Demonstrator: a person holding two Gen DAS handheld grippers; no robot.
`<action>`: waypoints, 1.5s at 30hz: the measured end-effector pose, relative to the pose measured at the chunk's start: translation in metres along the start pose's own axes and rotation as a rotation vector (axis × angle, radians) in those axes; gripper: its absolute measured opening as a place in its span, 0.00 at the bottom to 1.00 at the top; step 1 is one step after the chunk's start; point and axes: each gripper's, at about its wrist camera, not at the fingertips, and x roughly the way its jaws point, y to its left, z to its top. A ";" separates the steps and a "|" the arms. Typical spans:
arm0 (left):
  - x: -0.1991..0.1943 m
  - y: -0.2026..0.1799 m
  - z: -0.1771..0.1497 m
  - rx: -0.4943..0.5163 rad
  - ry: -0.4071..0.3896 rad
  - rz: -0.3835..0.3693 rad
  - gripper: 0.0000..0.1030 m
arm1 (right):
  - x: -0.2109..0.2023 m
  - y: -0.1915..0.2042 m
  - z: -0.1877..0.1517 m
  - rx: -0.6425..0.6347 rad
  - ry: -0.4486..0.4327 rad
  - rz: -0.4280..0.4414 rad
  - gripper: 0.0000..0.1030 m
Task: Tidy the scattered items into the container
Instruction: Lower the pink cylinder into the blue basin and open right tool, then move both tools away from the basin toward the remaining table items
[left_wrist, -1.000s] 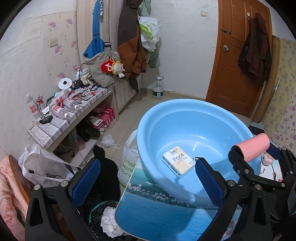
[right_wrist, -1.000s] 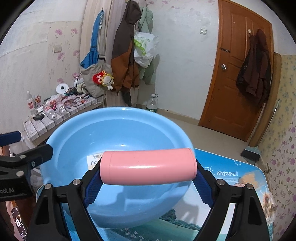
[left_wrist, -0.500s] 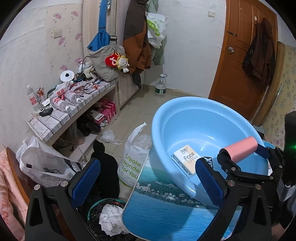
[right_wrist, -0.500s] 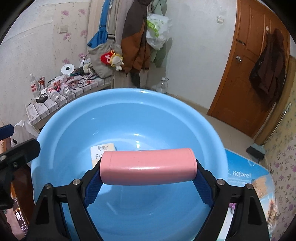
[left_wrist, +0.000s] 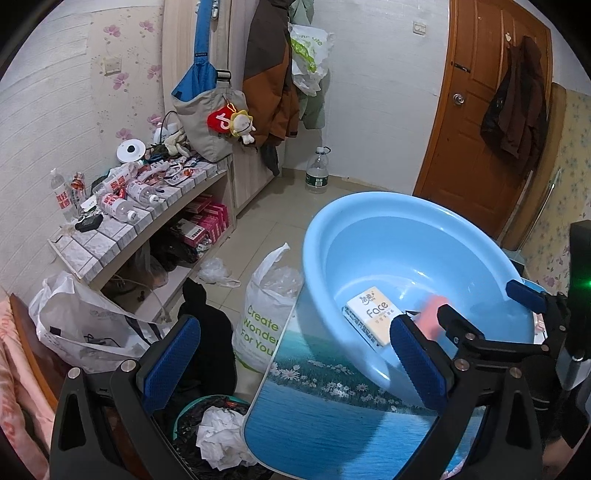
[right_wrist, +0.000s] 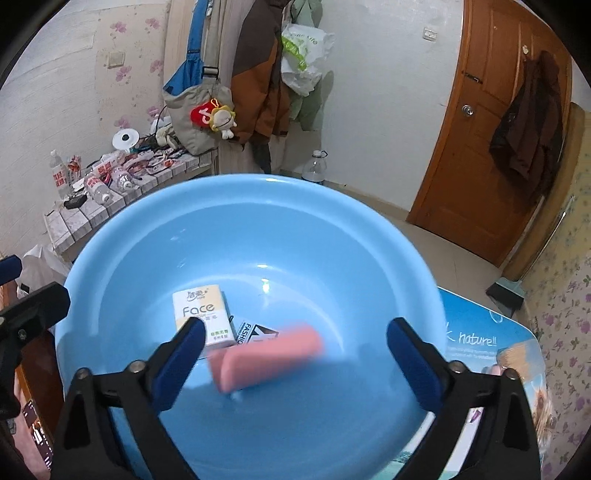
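Note:
A light-blue basin (right_wrist: 258, 229) stands on a table with a sea-picture top (left_wrist: 332, 424). My right gripper (right_wrist: 295, 350) is open over the basin. A pink cylinder (right_wrist: 266, 356), blurred by motion, is loose between the fingers and the basin floor; it also shows in the left wrist view (left_wrist: 430, 314). A "Face" tissue pack (right_wrist: 201, 314) and a black-and-white "FASHION" packet (right_wrist: 256, 332) lie in the basin. My left gripper (left_wrist: 295, 354) is open and empty at the table's left edge, beside the basin (left_wrist: 406, 236).
A bin with crumpled paper (left_wrist: 218, 432) and a white printed bag (left_wrist: 266, 317) stand on the floor left of the table. A cluttered tiled shelf (left_wrist: 122, 221) runs along the left wall. A brown door (left_wrist: 480, 122) is at the back right.
My right gripper has opened and let go of the pink cylinder, which has dropped into the basin. The left gripper has drawn back to the left, still open.

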 end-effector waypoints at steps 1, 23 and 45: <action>0.000 -0.001 0.000 0.000 -0.002 -0.003 1.00 | -0.001 -0.001 0.000 0.002 -0.003 -0.001 0.97; -0.035 -0.047 -0.002 0.087 -0.042 -0.047 1.00 | -0.087 -0.057 -0.017 0.116 -0.127 -0.047 0.97; -0.080 -0.153 -0.038 0.225 -0.068 -0.165 1.00 | -0.192 -0.189 -0.117 0.309 -0.181 -0.230 0.97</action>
